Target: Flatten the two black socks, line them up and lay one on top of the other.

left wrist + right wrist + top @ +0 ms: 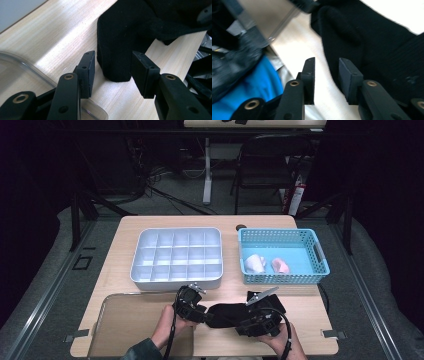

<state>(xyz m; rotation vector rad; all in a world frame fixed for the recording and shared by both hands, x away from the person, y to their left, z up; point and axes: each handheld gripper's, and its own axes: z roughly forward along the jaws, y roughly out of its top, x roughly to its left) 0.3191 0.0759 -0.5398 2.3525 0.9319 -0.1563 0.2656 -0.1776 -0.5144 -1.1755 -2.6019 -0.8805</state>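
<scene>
A black cloth (225, 312) lies crumpled on the wooden table (305, 320) near the front edge, between the two hands. My left gripper (204, 314) comes at it from the left. In the left gripper view a folded end of the cloth (115, 45) stands between the jaws of this gripper (113, 56), which are parted and not squeezing it. My right gripper (241, 327) sits at the cloth's right end, held by a hand. In the right gripper view its jaws (327, 61) stand open over bare wood, with the cloth (372, 50) beside and under the right jaw.
A grey tray of several compartments (135, 272) sits at the table's middle back. To its right a blue basket (320, 255) holds a white bundle (255, 263) and a pink one (280, 265). A clear plastic lid (130, 320) lies at the front left.
</scene>
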